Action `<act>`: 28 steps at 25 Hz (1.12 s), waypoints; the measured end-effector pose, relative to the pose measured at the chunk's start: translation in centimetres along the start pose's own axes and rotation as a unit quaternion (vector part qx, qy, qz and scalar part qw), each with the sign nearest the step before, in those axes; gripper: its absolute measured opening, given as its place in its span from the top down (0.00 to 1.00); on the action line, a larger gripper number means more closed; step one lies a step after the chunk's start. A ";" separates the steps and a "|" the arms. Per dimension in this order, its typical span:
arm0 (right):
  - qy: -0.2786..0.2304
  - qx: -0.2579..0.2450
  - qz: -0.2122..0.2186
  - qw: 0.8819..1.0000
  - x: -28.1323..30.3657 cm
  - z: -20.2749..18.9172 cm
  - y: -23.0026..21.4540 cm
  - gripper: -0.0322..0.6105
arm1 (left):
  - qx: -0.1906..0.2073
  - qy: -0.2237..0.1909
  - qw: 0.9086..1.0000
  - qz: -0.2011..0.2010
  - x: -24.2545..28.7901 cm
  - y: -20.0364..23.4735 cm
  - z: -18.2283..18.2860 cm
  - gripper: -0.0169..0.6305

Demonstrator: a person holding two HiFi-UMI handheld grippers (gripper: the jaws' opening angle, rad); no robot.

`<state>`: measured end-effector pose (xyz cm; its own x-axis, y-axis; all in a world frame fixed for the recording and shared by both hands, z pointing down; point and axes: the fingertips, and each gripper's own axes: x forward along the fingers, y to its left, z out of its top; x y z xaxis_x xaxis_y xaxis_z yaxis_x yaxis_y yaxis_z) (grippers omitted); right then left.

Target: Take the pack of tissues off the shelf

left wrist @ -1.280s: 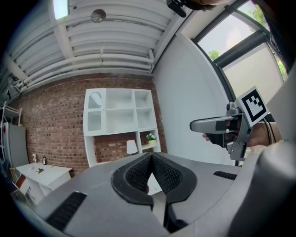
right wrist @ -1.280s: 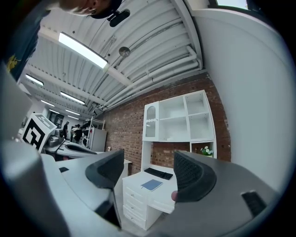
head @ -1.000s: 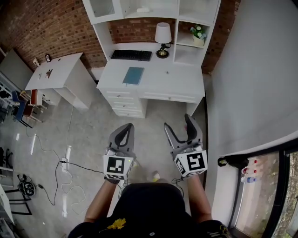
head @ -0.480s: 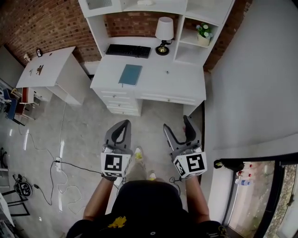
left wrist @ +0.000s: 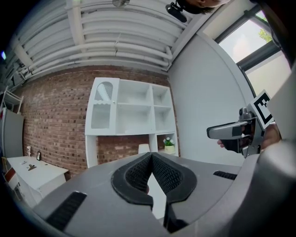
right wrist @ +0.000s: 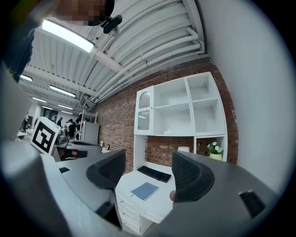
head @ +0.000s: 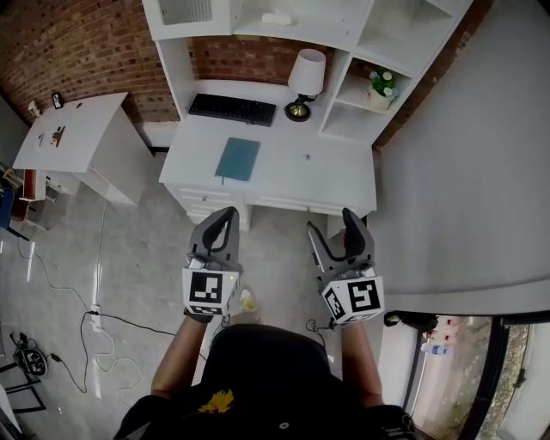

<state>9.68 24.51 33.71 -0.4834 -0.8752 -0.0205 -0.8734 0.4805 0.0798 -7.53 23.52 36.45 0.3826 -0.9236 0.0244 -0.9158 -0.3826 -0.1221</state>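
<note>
The pack of tissues (head: 277,18) is a small white packet lying on the middle shelf of the white hutch (head: 344,34) above the desk; the right gripper view shows the pack (right wrist: 168,131) far off. Both grippers are held low in front of the person, short of the desk's front edge and far from the shelf. My left gripper (head: 225,216) is shut, its pads meeting at the tips (left wrist: 151,156) with nothing between them. My right gripper (head: 332,225) stands open and empty (right wrist: 148,159), pointing at the desk.
On the white desk (head: 335,172) lie a black keyboard (head: 232,109), a blue notebook (head: 237,159) and a lamp (head: 305,77). A potted plant (head: 381,86) sits in a right cubby. A white side table (head: 73,137) stands left, a grey wall (head: 464,172) right, cables (head: 94,318) on the floor.
The desk and hutch have come nearer and lower in the head view as the person steps forward. Both grippers keep their pose, left shut and right open.
</note>
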 end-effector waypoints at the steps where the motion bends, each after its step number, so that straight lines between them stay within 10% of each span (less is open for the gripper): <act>1: 0.000 -0.002 0.000 1.000 1.0 0.1 0.1 0.50 | -0.002 -0.003 1.000 -0.001 0.6 0.7 0.0 0.95; 15: 0.027 -0.004 -0.001 1.000 11.1 -1.2 2.4 0.50 | -0.005 0.014 1.000 0.000 4.9 10.3 -2.3 0.95; 28: 0.018 0.007 -0.004 1.000 21.7 -3.2 -6.5 0.50 | 0.019 0.027 0.999 -0.004 17.4 12.9 -3.4 0.95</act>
<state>5.03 2.20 35.93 -0.4740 -0.8804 0.0157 -0.8780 0.4739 0.0666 -13.09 2.40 38.66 0.3812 -0.9211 0.0793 -0.9073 -0.3892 -0.1591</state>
